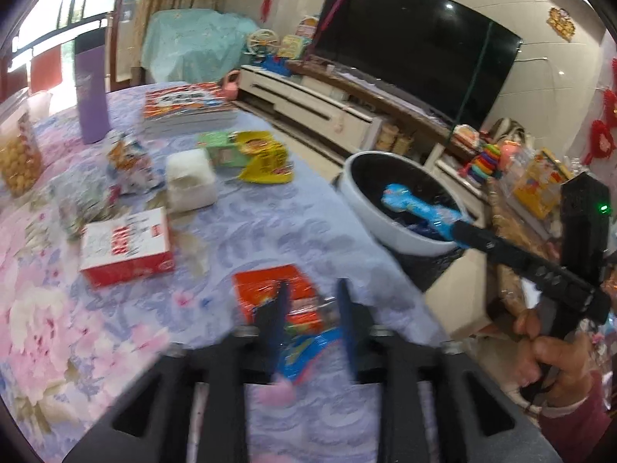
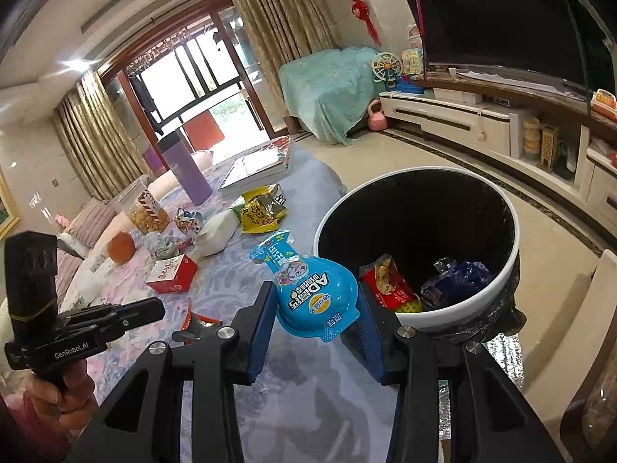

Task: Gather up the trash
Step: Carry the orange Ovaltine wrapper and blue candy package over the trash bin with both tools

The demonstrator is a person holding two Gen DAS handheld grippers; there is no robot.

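One blue pouch (image 2: 312,289) clamped in right hand-held gripper (image 2: 316,332), beside bin (image 2: 501,289)

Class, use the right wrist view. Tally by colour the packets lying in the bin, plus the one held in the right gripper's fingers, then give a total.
red packet, in the bin: 1
dark blue wrapper, in the bin: 1
light blue pouch, held by the right gripper: 1
Total: 3

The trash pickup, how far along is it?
Done: a red packet and a dark wrapper lie in the bin. In hand: the right hand-held gripper holds a blue pouch. Left: yellow bag, orange wrapper.
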